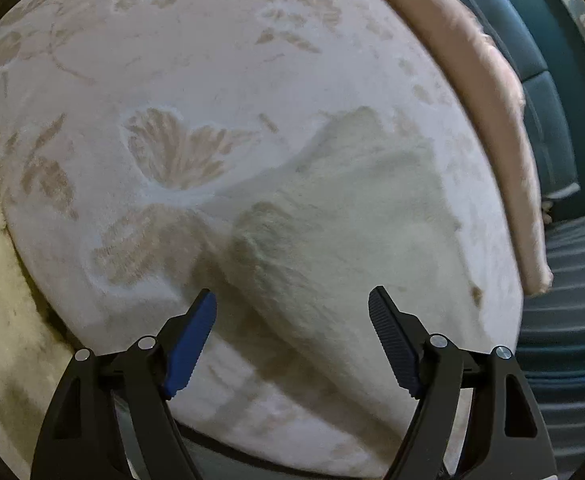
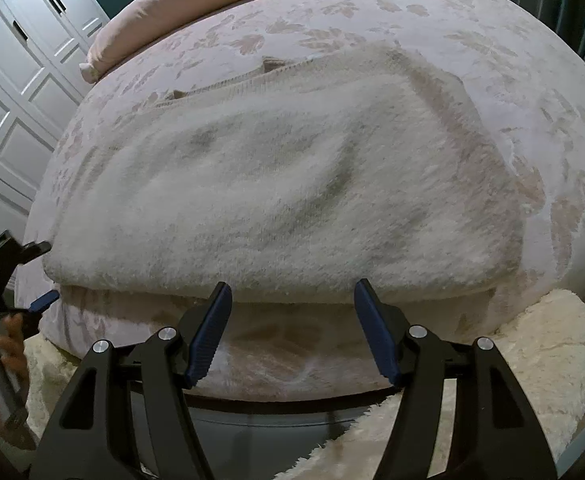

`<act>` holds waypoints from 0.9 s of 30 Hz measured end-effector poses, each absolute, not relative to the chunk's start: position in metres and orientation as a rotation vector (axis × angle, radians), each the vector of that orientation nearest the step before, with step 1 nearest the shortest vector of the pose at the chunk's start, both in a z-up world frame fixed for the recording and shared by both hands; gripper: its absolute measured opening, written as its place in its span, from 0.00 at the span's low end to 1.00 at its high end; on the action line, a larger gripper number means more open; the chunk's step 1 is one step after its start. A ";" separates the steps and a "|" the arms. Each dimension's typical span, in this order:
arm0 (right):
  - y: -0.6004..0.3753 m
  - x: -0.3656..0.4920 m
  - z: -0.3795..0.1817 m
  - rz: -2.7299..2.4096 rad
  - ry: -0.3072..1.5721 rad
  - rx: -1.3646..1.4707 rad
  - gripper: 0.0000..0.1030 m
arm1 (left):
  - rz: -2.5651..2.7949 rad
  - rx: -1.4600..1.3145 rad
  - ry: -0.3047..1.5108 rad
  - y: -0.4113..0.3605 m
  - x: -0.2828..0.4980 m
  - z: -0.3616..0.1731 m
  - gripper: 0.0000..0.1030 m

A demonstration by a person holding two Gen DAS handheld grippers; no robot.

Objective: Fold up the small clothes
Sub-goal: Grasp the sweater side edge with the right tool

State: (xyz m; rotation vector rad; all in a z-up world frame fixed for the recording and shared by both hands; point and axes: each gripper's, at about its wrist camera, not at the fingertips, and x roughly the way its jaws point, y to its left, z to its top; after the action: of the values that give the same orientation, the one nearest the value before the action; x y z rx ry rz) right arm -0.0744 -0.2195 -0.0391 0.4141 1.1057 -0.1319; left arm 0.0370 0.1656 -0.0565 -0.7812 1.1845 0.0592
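A fluffy cream-white garment (image 2: pixel 276 184) lies folded on the pale bed cover, its doubled near edge along the bed's front. It also shows in the left wrist view (image 1: pixel 344 208), seen from its left end. My left gripper (image 1: pixel 292 300) is open and empty, just in front of that end. It also appears at the left edge of the right wrist view (image 2: pixel 42 276), at the garment's left corner. My right gripper (image 2: pixel 290 292) is open and empty, close in front of the near fold.
The bed cover (image 2: pixel 512 80) is pale pink with leaf and butterfly prints. A pink pillow (image 1: pixel 488 92) lies along the far side. A cream shaggy rug (image 2: pixel 540 348) lies beside the bed. White wardrobe doors (image 2: pixel 16 92) stand at left.
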 end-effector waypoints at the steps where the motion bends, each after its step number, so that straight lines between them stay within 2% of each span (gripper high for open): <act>1: -0.219 -0.076 -0.038 -0.131 1.105 0.417 0.60 | 0.061 -0.800 1.182 0.167 0.043 -0.065 0.73; 5: -0.222 -0.080 -0.032 -0.131 1.088 0.418 0.60 | 0.070 -0.856 1.134 0.170 0.061 -0.076 0.76; 6: -0.224 -0.082 -0.031 -0.139 1.085 0.416 0.60 | 0.053 -0.859 1.106 0.168 0.066 -0.071 0.74; 8: -0.231 -0.086 -0.030 -0.151 1.080 0.424 0.60 | -0.047 -0.844 1.087 0.158 0.079 -0.060 0.31; 13: -0.250 -0.094 -0.028 -0.187 1.065 0.452 0.60 | -0.345 -0.570 0.987 0.079 0.090 0.025 0.24; 19: -0.291 -0.110 -0.015 -0.279 1.007 0.493 0.60 | -0.770 -0.294 0.872 -0.076 0.039 0.108 0.20; 22: -0.313 -0.119 -0.015 -0.337 0.993 0.516 0.60 | -0.938 -0.164 0.902 -0.154 0.005 0.101 0.21; 25: -0.339 -0.134 -0.023 -0.405 0.997 0.554 0.60 | -0.970 -0.051 1.061 -0.213 -0.012 0.042 0.25; 27: -0.349 -0.140 -0.027 -0.410 0.997 0.611 0.60 | -0.916 0.010 1.181 -0.226 -0.012 0.004 0.26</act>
State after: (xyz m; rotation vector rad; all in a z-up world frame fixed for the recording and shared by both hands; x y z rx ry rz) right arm -0.1397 -0.3492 -0.0267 0.6109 0.9975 -0.4100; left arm -0.0121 -0.2263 0.0043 0.0102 1.1815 -0.9158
